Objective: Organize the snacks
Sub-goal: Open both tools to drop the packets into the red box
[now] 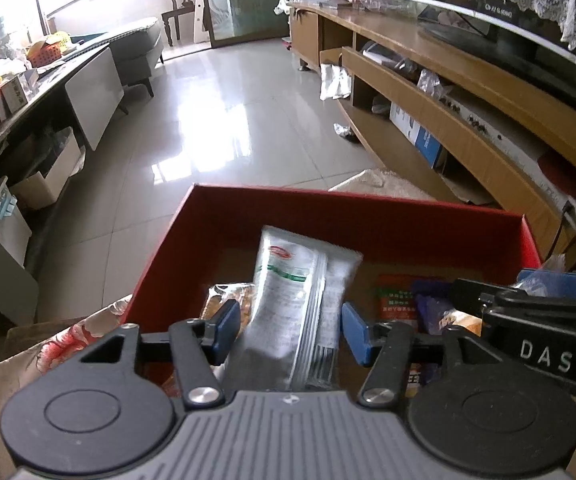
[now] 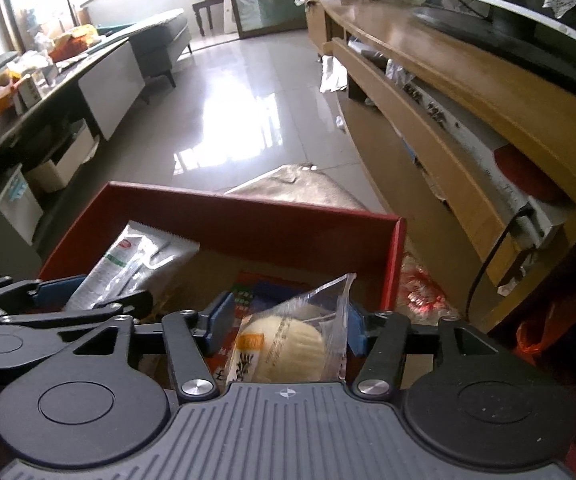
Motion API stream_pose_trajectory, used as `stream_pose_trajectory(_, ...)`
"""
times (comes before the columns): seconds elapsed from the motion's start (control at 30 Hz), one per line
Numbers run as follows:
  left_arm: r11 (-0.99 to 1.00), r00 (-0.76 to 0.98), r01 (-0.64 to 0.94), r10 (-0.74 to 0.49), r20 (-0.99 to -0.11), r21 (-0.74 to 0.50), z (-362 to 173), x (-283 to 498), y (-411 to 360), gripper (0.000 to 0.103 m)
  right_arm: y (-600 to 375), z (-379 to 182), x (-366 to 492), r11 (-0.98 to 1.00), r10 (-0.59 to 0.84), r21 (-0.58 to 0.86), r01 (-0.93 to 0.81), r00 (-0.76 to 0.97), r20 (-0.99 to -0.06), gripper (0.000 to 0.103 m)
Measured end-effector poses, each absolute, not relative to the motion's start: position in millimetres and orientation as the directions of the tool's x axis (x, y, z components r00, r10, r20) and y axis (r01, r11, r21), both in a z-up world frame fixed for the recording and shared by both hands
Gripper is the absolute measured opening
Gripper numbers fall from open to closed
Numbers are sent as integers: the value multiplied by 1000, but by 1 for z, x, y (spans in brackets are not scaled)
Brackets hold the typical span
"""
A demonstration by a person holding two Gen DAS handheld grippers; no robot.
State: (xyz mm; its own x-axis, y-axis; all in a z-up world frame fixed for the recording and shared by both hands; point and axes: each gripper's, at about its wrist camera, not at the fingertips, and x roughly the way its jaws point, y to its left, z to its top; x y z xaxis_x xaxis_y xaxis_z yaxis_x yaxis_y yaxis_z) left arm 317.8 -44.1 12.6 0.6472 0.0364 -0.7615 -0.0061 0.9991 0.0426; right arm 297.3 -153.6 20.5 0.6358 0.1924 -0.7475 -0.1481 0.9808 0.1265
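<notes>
Over the red box [image 1: 368,216], both your grippers' jaws stand slack around light, slippery packets: left gripper [image 1: 286,330] the white sachet [image 1: 304,300], right gripper [image 2: 290,326] the soft bun pack [image 2: 288,344]; regrip by their sealed edges

packet [image 1: 304,304] in box [image 1: 352,216], bun [image 2: 292,348] to its right

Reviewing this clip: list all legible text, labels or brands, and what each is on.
"DAS": white letters on the right gripper body, left wrist view.
White snack packet: red logo and print, blurred.
Bun wrapper: characters too unclear.
Red-green packet: unreadable.
TV bezel: brand too small.
</notes>
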Motion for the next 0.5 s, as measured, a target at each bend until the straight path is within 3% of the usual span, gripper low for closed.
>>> stream_pose_trajectory(0.5,1000,706,-16,29,-707,26,46,293,-40,67,-163,47,289,989,149,105,-106,705,-693,73)
